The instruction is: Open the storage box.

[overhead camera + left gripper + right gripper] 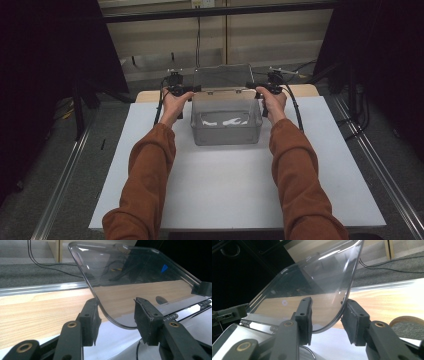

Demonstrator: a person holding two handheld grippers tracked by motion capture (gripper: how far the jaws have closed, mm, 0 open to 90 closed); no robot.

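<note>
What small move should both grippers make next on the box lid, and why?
Probably close both grippers: the left gripper and right gripper each straddle a side edge of the raised clear lid with jaws open, so neither seems to grip it yet.

Both forearms are running off the bottom edge of the high view, elbows cut. White shapes inside the clear box (227, 120) are blurring behind the hazy wall, can't tell what they are. Left hand-held gripper (176, 90) and right hand-held gripper (267, 89) are too small there to read jaw gap. In the left gripper view the raised clear lid (130, 272) is getting cropped at the top edge. In the right gripper view, a round wooden thing (405, 321) is sitting half hidden behind the jaw, and the counter (402, 303) is glaring out bright.
</note>
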